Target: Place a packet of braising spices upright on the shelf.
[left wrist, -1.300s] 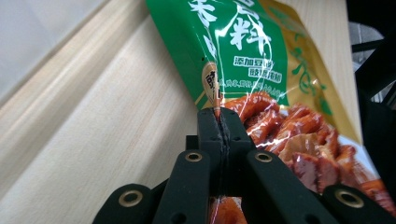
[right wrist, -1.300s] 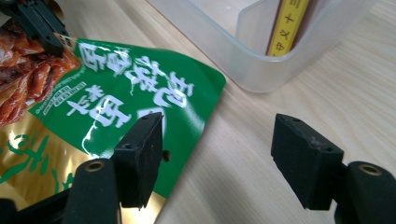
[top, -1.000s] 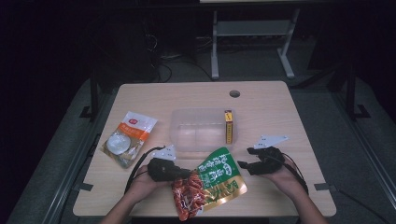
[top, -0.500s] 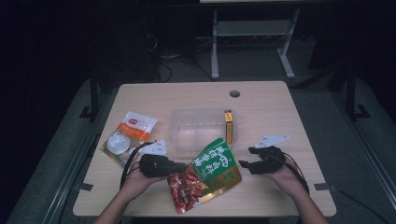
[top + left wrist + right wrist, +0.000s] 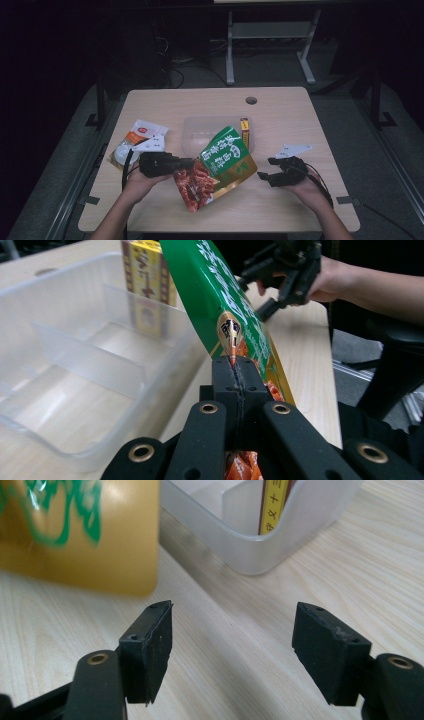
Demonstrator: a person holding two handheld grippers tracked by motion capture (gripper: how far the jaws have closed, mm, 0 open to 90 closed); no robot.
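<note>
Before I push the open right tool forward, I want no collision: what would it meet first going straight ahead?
Probably the clear plastic divided bin's rounded corner; bare wooden table lies between, though depth is uncertain.

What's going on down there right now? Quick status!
Left gripper clamped on green snack bag, lifted beside clear bin. Right gripper open, empty. Nothing in the way.

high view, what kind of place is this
Probably a lab or recording room, not a home: a bare wooden table in a dark room, a metal frame behind it, and cables on the grey floor.
</note>
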